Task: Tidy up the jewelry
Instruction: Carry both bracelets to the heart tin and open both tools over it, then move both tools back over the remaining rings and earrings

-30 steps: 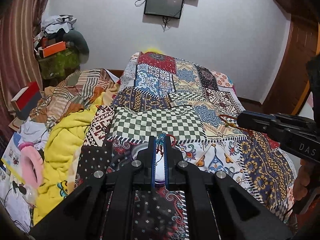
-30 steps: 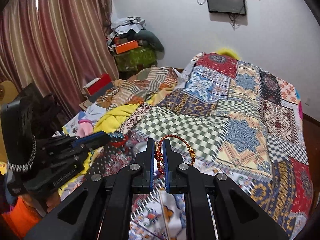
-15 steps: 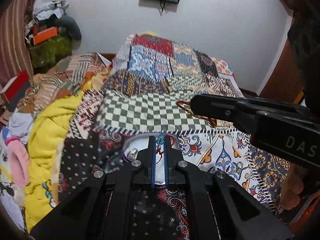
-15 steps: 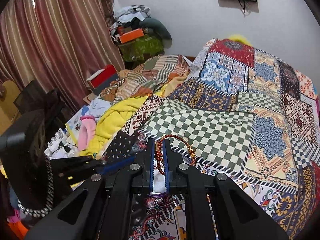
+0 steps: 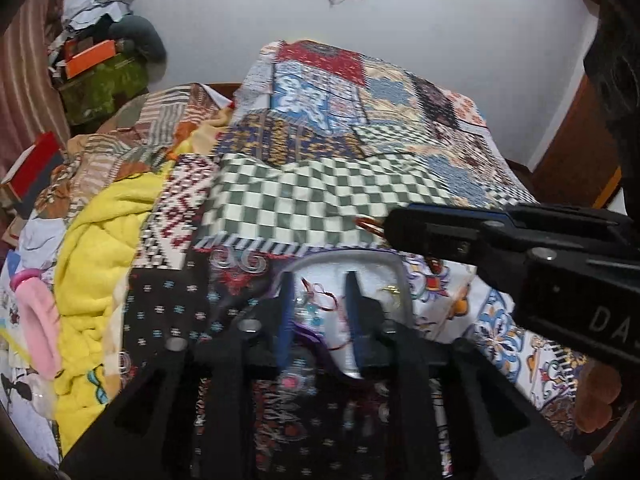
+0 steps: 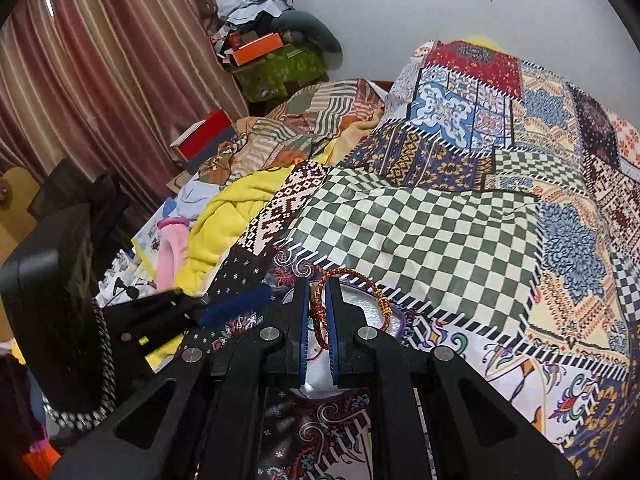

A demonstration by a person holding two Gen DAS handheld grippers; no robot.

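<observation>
Red-and-gold beaded bangle point(image 6: 352, 292) is pinched tight in your right gripper point(image 6: 317, 320), right above the shiny oval metal tray point(image 6: 376, 308) on the patchwork bed point(image 6: 420, 236). Half a second ago your left gripper point(image 5: 318, 308) was clamped on a thready piece; now its fingers are spread and that red-threaded piece point(image 5: 320, 300) lies in the tray, so one's sorted. Only the left view shows that.

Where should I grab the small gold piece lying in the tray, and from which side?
A guess: take the gold piece by its raised middle, coming straight down from above. It lies flat on the tray near the right wall, so side approaches look blocked. It is too blurred to tell its shape.
</observation>
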